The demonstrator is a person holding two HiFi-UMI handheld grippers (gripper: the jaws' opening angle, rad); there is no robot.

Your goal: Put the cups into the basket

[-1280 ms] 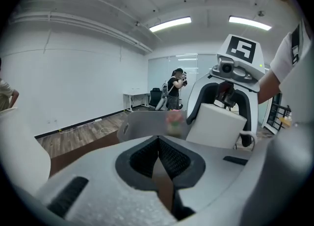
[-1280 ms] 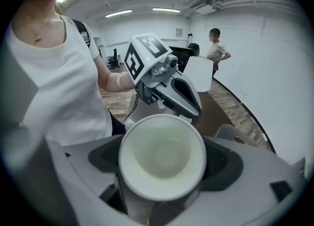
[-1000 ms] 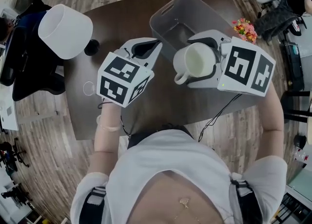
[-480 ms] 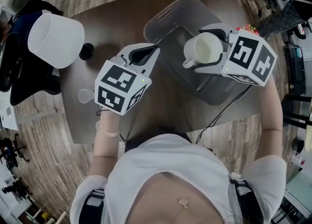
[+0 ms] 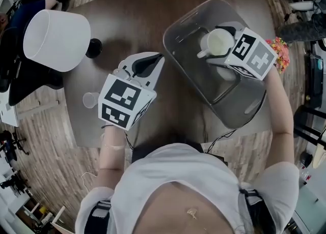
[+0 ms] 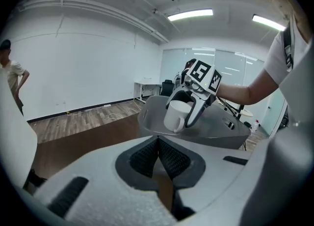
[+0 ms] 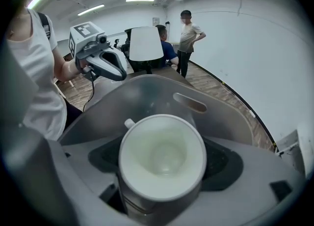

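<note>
A white cup (image 5: 219,45) with a handle sits upright between the jaws of my right gripper (image 5: 220,38), which is shut on it. It hangs inside the mouth of the grey see-through basket (image 5: 244,108) at the table's right side. In the right gripper view the cup (image 7: 162,156) fills the middle, with the basket's far wall (image 7: 147,97) behind it. My left gripper (image 5: 152,61) hovers over the dark table (image 5: 132,19) left of the basket, shut and empty. Its pads (image 6: 169,157) meet. A small clear cup (image 5: 90,99) stands on the table near the left edge.
A lamp with a white shade (image 5: 56,39) stands at the table's left rear. Flowers (image 5: 281,52) lie right of the basket. A person (image 7: 189,38) stands far off by the wall, and another sits behind the lamp. Cables trail off the table's near edge.
My right gripper has carried the white cup from in front of the basket to over and into its opening. The left gripper has stayed about where it was, shut.
</note>
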